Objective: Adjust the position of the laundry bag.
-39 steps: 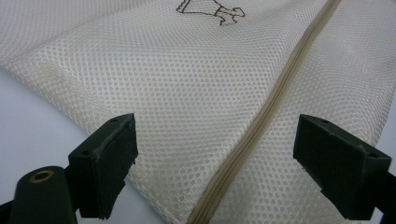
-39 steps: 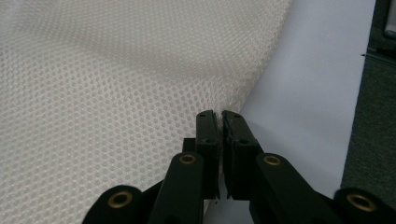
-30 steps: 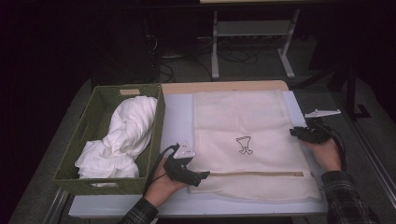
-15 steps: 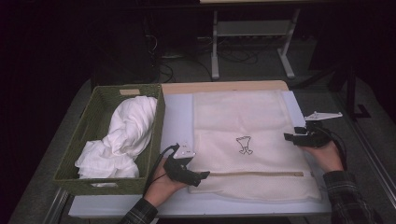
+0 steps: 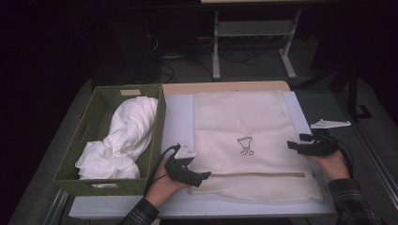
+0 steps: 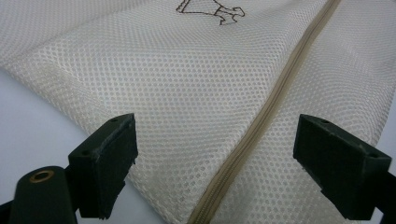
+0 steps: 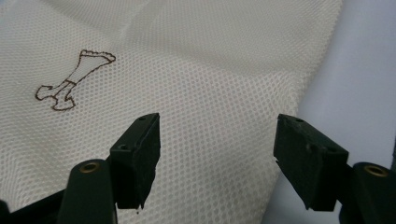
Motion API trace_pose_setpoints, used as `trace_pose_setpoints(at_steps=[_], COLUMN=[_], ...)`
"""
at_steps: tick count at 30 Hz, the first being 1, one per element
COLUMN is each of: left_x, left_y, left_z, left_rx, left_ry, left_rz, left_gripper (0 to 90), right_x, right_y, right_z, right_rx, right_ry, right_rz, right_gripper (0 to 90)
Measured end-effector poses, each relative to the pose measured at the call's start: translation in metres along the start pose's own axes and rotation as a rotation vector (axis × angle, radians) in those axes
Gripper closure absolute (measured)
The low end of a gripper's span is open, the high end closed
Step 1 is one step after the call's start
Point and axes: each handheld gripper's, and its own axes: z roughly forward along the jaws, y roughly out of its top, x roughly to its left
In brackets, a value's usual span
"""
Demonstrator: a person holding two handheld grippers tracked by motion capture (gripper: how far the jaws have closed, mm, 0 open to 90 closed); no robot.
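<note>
A cream mesh laundry bag [image 5: 244, 117] lies flat on the table, with a brown stitched motif [image 5: 245, 145] and a tan zipper [image 5: 263, 175] running across its near part. My left gripper [image 5: 206, 177] rests at the bag's near left corner, by the zipper's end. It is open, and the mesh and zipper [image 6: 275, 102] lie under its gripper [image 6: 215, 168] gap. My right gripper [image 5: 293, 143] hovers at the bag's right edge. Its jaws have just been opening and stand open [image 7: 217, 158] over the mesh, gripping nothing, with the motif [image 7: 74, 79] beyond them.
A green woven basket [image 5: 157, 122] holding crumpled white cloth [image 5: 124, 136] stands at the left, close to my left hand. The bag lies on a pale mat [image 5: 178, 117]. Bare mat shows along the near edge and to the right of the bag.
The right gripper has shifted a little leftward and nearer at the bag's right edge. The left gripper has kept its place.
</note>
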Motion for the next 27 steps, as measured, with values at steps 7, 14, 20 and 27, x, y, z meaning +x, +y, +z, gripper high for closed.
trace_pose_setpoints(at_steps=[7, 14, 20, 27], left_x=[0.0, -0.002, -0.002, -0.002], left_y=[0.0, 0.0, 0.0, 0.0], left_z=[0.0, -0.002, -0.001, -0.002], left_rx=[-0.002, -0.008, -0.01, -0.011], left_ry=[0.0, 0.003, 0.004, 0.003], left_rz=[0.0, 0.0, -0.004, -0.001], left_gripper=[13.0, 13.0, 13.0, 13.0], right_x=[0.007, 0.015, 0.017, 0.019], right_y=[-0.006, -0.014, -0.016, -0.017], right_z=[-0.011, -0.017, -0.018, -0.019], right_rx=[-0.017, -0.024, -0.021, -0.024], right_ry=[-0.003, 0.018, 0.023, 0.028], right_rz=[-0.004, -0.031, -0.038, -0.038], right_gripper=[27.5, 26.7, 26.6, 26.5])
